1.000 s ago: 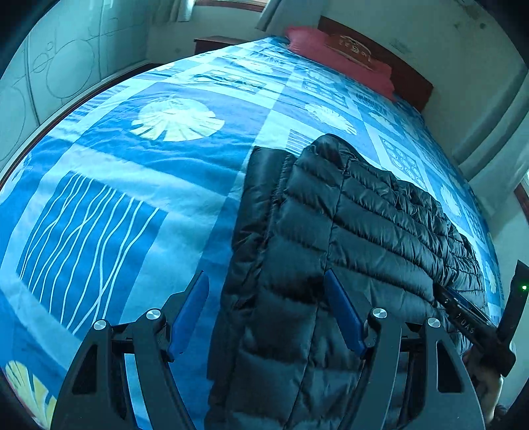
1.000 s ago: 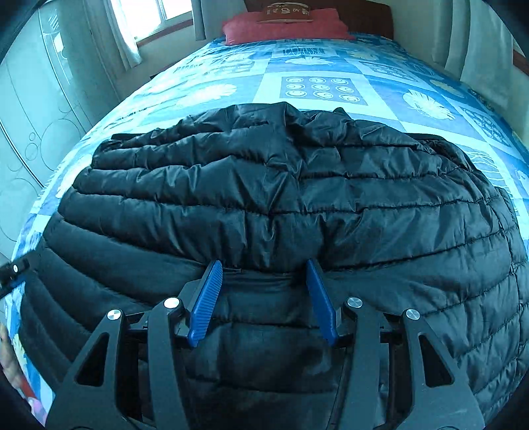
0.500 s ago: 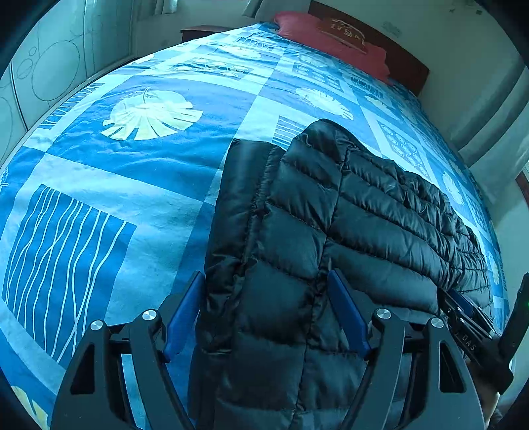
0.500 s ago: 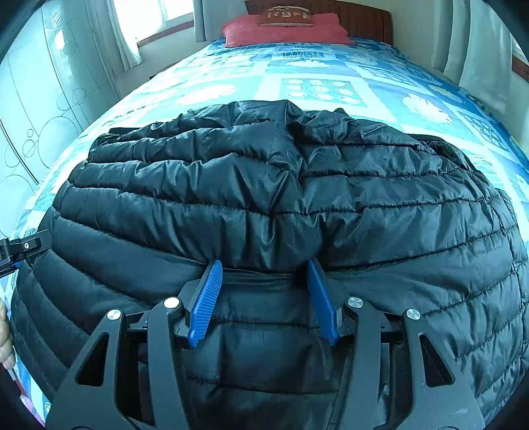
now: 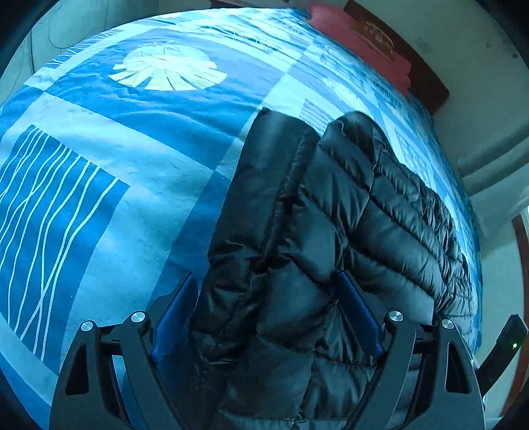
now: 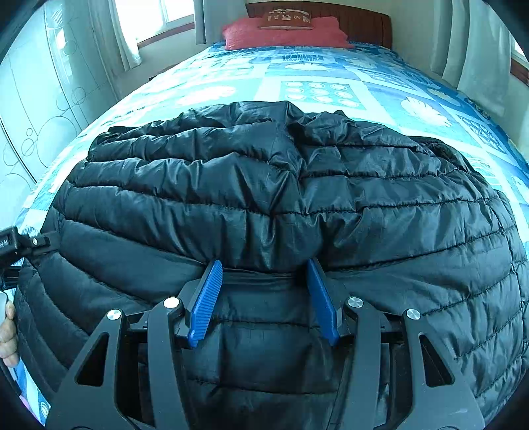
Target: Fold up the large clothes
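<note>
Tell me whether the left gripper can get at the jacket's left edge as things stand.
Probably yes: the left gripper, whose jaws have just been opening, already straddles that edge of the black jacket, with nothing in between.

Blue patterned bed (image 6: 330,89), red pillow (image 6: 284,36) — daylit window (image 6: 155,16), pale curtains (image 6: 476,49)

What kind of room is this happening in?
Most likely a bedroom: a wide bed under a blue patterned bedspread, a red pillow against a dark wooden headboard, and curtains by the windows. A black puffer jacket lies spread on the bed.
</note>
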`<state>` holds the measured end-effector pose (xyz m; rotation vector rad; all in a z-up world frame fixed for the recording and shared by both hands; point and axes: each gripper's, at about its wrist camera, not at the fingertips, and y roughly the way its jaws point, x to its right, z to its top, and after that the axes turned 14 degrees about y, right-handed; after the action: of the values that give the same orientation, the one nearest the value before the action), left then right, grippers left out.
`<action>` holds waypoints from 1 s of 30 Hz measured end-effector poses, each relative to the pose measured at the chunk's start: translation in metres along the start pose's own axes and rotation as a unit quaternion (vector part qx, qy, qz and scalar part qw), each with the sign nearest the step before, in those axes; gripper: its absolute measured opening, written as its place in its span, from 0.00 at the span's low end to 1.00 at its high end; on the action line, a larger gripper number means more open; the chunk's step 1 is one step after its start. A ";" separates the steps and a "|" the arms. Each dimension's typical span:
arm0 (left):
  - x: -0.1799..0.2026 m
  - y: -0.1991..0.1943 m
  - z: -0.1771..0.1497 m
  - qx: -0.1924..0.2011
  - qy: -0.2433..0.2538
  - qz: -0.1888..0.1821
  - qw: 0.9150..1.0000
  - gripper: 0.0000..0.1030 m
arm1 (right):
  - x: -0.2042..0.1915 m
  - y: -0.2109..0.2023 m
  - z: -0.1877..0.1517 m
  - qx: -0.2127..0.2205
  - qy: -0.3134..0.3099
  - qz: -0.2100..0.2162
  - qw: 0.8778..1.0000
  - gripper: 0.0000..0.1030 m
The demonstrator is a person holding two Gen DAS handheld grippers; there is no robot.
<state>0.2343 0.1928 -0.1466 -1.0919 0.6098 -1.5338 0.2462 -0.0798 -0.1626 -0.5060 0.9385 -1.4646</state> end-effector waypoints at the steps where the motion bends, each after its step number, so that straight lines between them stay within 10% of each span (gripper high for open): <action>1: 0.001 0.000 -0.001 0.002 -0.001 0.002 1.000 0.83 | 0.000 0.000 -0.001 0.000 0.000 0.000 1.000 0.51; 13: -0.004 0.004 -0.003 0.024 -0.047 -0.009 0.999 0.84 | 0.001 -0.001 -0.002 0.002 0.006 0.009 1.000 0.51; 24: 0.010 0.000 -0.002 0.033 -0.037 -0.074 0.996 0.29 | 0.002 0.001 -0.005 0.014 0.004 0.010 1.000 0.51; 30: 0.030 -0.023 0.001 0.065 -0.019 -0.062 0.996 0.22 | 0.001 -0.001 -0.006 0.016 0.006 0.011 1.000 0.51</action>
<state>0.2251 0.1707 -0.1169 -1.0737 0.4161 -1.6316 0.2408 -0.0796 -0.1656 -0.4628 0.9250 -1.4620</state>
